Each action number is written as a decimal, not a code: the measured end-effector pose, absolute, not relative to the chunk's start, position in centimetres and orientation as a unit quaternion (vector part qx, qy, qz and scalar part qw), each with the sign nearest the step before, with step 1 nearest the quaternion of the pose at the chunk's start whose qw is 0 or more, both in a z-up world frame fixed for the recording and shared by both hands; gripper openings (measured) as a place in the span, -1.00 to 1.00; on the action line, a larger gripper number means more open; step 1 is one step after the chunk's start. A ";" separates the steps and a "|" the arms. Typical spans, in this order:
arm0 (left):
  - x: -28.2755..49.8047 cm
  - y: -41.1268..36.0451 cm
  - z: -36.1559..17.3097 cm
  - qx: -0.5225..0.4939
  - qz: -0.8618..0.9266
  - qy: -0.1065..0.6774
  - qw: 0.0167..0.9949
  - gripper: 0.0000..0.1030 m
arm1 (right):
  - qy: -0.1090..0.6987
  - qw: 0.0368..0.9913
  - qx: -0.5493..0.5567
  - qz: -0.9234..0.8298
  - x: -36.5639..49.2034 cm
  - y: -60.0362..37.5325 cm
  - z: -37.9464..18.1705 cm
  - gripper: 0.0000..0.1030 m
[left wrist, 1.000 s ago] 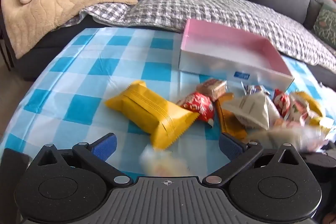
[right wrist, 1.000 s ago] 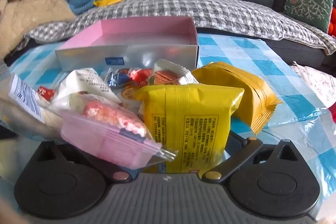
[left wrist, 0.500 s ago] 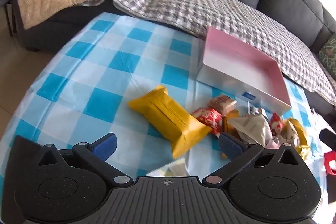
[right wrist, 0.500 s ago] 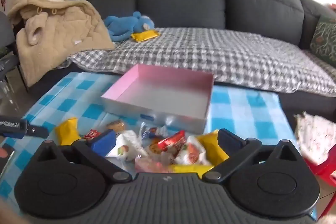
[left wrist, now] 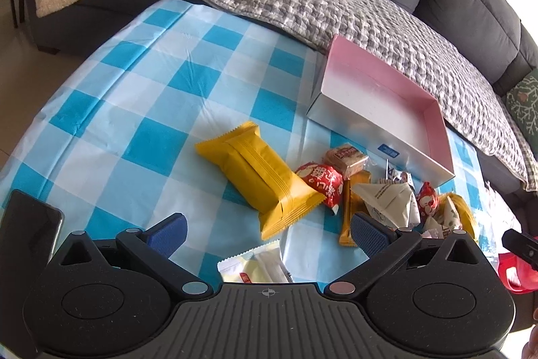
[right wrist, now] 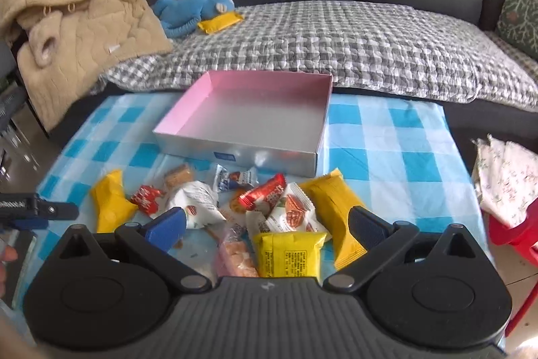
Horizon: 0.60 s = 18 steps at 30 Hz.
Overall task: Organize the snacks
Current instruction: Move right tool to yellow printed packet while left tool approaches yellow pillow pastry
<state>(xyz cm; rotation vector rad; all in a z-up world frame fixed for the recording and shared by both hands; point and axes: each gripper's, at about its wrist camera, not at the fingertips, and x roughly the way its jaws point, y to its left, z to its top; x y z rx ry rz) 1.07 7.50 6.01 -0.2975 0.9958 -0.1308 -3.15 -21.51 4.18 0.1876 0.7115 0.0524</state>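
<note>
I hold the left gripper (left wrist: pixel 267 229) with jaws spread wide, nothing between them. The long yellow packet (left wrist: pixel 258 178) lies on the checked tablecloth (left wrist: pixel 134 110) just ahead of it, long axis running from far-left to near-right. My right gripper (right wrist: pixel 267 226) is likewise agape and empty; the snack pile (right wrist: pixel 269 207) lies directly ahead, the pink box (right wrist: pixel 248 120) beyond.

Black left gripper (left wrist: pixel 267 232), blue ridged pads (left wrist: pixel 166 232), silver pivot screws, right gripper (right wrist: pixel 267 226) alike
</note>
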 end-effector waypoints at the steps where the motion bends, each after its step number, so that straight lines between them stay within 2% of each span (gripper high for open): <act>1: 1.1 7.4 6.1 -0.140 -0.064 0.476 0.866 1.00 | 0.344 0.934 0.093 0.017 -3.2 -21.6 4.3 1.00; 15: 1.9 7.7 4.8 -0.150 -0.048 0.497 0.853 1.00 | 0.407 0.904 0.134 -0.015 -2.4 -23.3 1.6 0.97; 16: 2.0 7.8 4.6 -0.156 -0.049 0.501 0.850 1.00 | 0.417 0.899 0.135 -0.015 -2.3 -23.2 1.2 0.96; 18: 2.3 7.9 4.1 -0.166 -0.049 0.508 0.844 1.00 | 0.435 0.891 0.126 -0.016 -1.9 -22.7 0.3 0.80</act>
